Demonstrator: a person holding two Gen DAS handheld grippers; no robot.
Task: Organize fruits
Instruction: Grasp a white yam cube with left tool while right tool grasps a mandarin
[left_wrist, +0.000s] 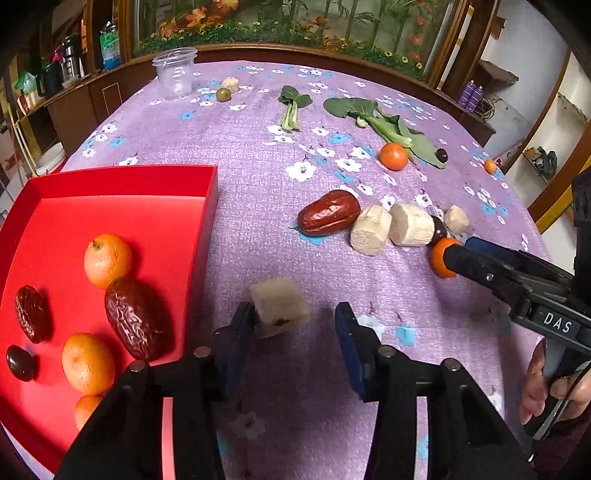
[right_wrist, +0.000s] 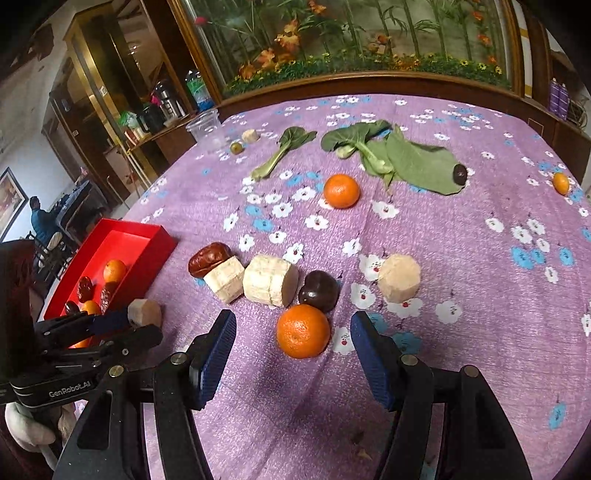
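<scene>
My left gripper (left_wrist: 293, 314) hangs low over the purple flowered cloth, just right of the red tray (left_wrist: 122, 173). A pale cube-shaped chunk (left_wrist: 279, 306) sits between its jaws, against the left pad; the right pad stands clear of it, so the gripper is open. The tray holds oranges (left_wrist: 107, 260), wrinkled dates (left_wrist: 135, 317) and a dark round fruit (left_wrist: 20, 363). My right gripper (right_wrist: 293, 319) is open around an orange (right_wrist: 303, 330), with both pads apart from it. Behind the orange lie a dark plum (right_wrist: 318, 290) and pale cut cylinders (right_wrist: 269, 278).
A red date (right_wrist: 208, 256), another orange (right_wrist: 341, 191), leafy greens (right_wrist: 406, 158) with a dark fruit (right_wrist: 460, 173) and a small orange (right_wrist: 560, 182) lie farther back. A clear plastic cup (left_wrist: 175, 72) stands at the far left. A person's hand (left_wrist: 554, 387) holds the right gripper's handle.
</scene>
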